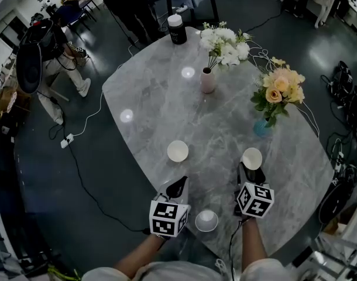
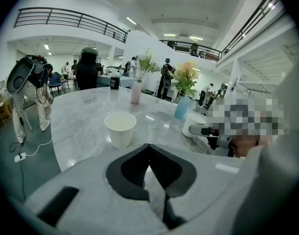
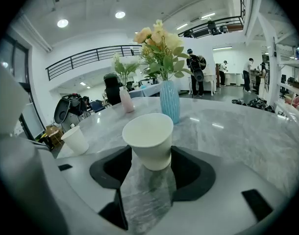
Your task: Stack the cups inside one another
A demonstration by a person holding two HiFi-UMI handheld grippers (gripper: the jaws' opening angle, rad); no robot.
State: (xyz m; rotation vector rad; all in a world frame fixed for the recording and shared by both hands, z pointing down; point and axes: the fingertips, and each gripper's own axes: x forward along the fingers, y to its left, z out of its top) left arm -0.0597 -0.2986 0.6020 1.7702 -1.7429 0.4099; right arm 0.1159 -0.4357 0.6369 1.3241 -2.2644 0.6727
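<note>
Found the held cup [image 3: 148, 136], white paper, clamped in the right gripper [image 3: 150, 152] — jaws pressing both sides of its lower wall, mouth up, slightly tipped. Couldn't tell whether its base was clear of the marble table [image 1: 167, 98] or just resting on it. Read the left gripper [image 2: 149, 147] as closed on nothing, tips together with no cup between them.

Counted two free cups. Placed the middle cup [image 1: 177, 151] upright, mouth up, on the table to the left of the held cup, about level with it and well apart. Saw it ahead of the left gripper's tips, a touch left of that gripper's axis, so nearer that hand than the right. Placed the near cup [image 1: 206, 220] by the table edge, between the two marker cubes and behind both sets of jaws, out of both gripper views.

Judged the coming move as a sideways carry: lift the held cup, take it left to the middle cup, line up the two vertical axes, lower base into mouth. Flagged the tilt — would need squaring before the drop, or the rim could catch and tip the light target. Noted the blue vase [image 3: 170, 102] beyond the held cup, away from that path.
</note>
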